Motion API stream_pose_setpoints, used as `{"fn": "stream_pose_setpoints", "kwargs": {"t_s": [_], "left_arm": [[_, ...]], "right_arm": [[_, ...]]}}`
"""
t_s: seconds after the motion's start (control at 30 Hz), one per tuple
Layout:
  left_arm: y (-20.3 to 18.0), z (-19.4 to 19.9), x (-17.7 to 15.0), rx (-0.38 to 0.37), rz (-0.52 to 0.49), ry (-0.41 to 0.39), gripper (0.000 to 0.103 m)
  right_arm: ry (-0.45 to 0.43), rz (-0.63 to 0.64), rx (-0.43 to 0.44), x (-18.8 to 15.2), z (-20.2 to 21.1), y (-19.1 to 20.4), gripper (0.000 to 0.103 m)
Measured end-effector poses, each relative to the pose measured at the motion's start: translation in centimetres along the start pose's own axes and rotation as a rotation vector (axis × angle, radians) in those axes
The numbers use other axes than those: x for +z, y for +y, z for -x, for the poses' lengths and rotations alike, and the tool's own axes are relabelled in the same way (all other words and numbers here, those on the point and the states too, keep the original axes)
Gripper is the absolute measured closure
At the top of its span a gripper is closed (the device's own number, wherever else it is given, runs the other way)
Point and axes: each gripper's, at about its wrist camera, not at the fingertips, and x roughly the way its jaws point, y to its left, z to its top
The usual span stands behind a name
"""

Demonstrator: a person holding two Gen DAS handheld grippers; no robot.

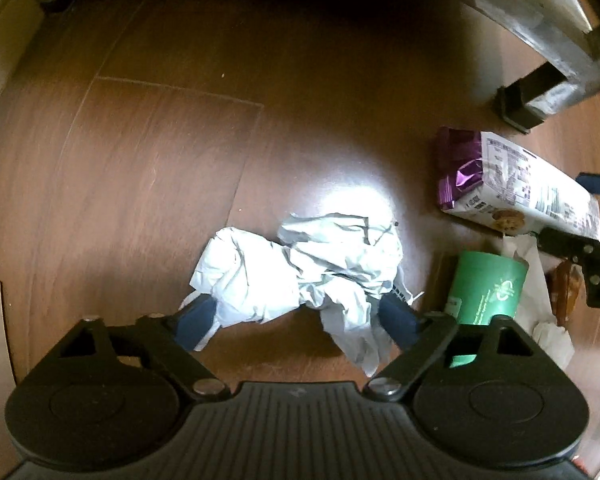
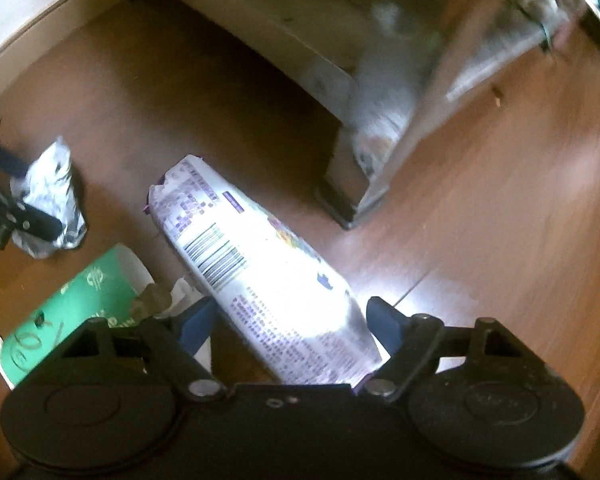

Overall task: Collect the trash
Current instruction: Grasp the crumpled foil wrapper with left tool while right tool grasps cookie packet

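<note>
A crumpled white paper (image 1: 300, 272) lies on the wooden floor between the open fingers of my left gripper (image 1: 298, 318); it also shows in the right wrist view (image 2: 50, 196). A purple-and-white cookie package (image 2: 260, 276) lies on the floor between the open fingers of my right gripper (image 2: 290, 322); it also shows in the left wrist view (image 1: 516, 184). A green paper cup (image 1: 486, 290) lies on its side between the two, also in the right wrist view (image 2: 72, 308). My right gripper shows at the right edge of the left wrist view (image 1: 584, 216).
A low table with a dark leg (image 1: 520, 108) stands just beyond the package, its leg also in the right wrist view (image 2: 352, 188). A white tissue (image 1: 552, 338) and a brown wrapper (image 1: 566, 288) lie by the cup. A wall baseboard (image 2: 28, 20) runs at far left.
</note>
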Motion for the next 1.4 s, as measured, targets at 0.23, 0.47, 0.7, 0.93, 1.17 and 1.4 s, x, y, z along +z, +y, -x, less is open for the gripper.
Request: {"fn": "stream_pose_setpoints", "kwargs": {"t_s": [0.23, 0.47, 0.7, 0.93, 1.17, 1.4], "left_arm": [[0.4, 0.3, 0.8, 0.002, 0.009, -0.003, 0.049], [0.8, 1.8, 0.4, 0.007, 0.016, -0.038, 0.085], [1.9, 3.8, -0.6, 0.017, 0.052, -0.070, 0.091], [3.6, 7.3, -2.0, -0.023, 0.086, -0.126, 0.098], [2.1, 7.6, -0.6, -0.087, 0.013, -0.121, 0.083], [0.7, 5.2, 0.6, -0.024, -0.079, -0.148, 0.026]], "right_arm": [[0.027, 0.023, -0.016, 0.3, -0.5, 0.5, 0.031], [-0.001, 0.027, -0.026, 0.3, 1.1, 0.9, 0.050], [-0.016, 0.079, -0.046, -1.1, 4.7, 0.5, 0.056], [-0.003, 0.192, -0.120, -3.7, 8.2, -0.7, 0.056], [0.035, 0.147, -0.131, -5.5, 10.5, -4.4, 0.056], [0.048, 0.056, -0.122, -5.5, 10.6, -4.7, 0.056]]}}
